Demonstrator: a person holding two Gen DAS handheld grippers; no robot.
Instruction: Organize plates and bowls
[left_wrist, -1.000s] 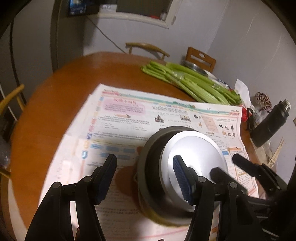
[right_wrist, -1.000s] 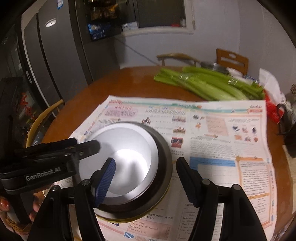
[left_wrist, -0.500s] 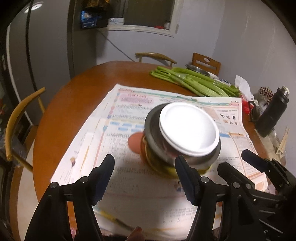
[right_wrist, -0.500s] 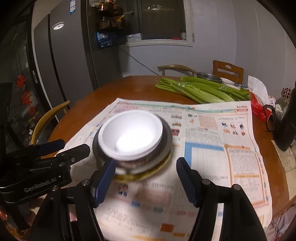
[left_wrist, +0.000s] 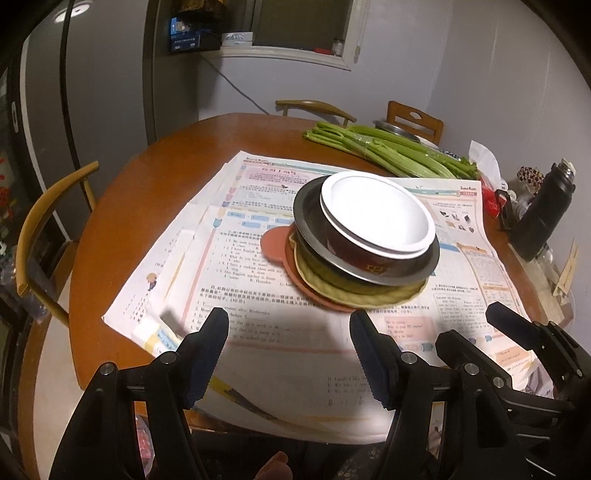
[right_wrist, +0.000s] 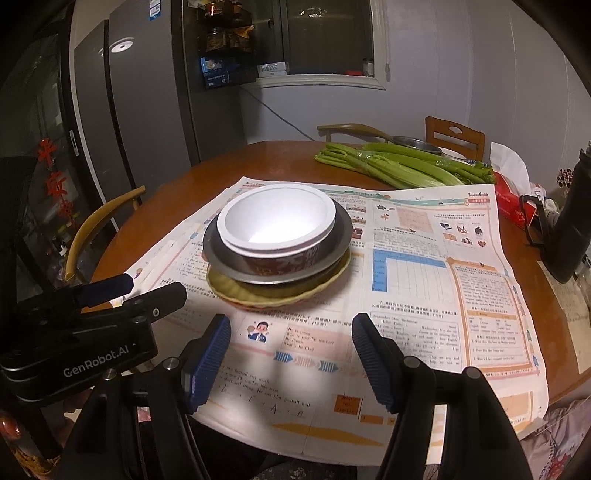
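A stack of dishes stands on newspaper in the middle of the round wooden table. On top is a white-lined bowl (left_wrist: 376, 212) (right_wrist: 277, 221) with a dark red patterned outside. It rests in a steel bowl (left_wrist: 314, 221) (right_wrist: 343, 236), which sits on a yellow scalloped plate (left_wrist: 369, 291) (right_wrist: 280, 295) and a reddish-brown plate (left_wrist: 275, 242). My left gripper (left_wrist: 288, 332) is open and empty, short of the stack near the table's front edge. My right gripper (right_wrist: 291, 332) is also open and empty, equally apart from the stack. The left gripper (right_wrist: 129, 291) shows at the right wrist view's left side.
Newspaper sheets (left_wrist: 236, 236) (right_wrist: 424, 277) cover the table's near half. Celery stalks (left_wrist: 391, 151) (right_wrist: 402, 166) lie at the far side beside a steel dish (right_wrist: 417, 144). A black flask (left_wrist: 543, 214) and a red packet (right_wrist: 513, 203) stand at the right. Wooden chairs ring the table; a fridge (right_wrist: 147, 92) stands behind left.
Both grippers have drawn back from the stack toward the table's front edge. The stack, earlier between the fingers, now stands free ahead of them. The left jaws have widened slightly.
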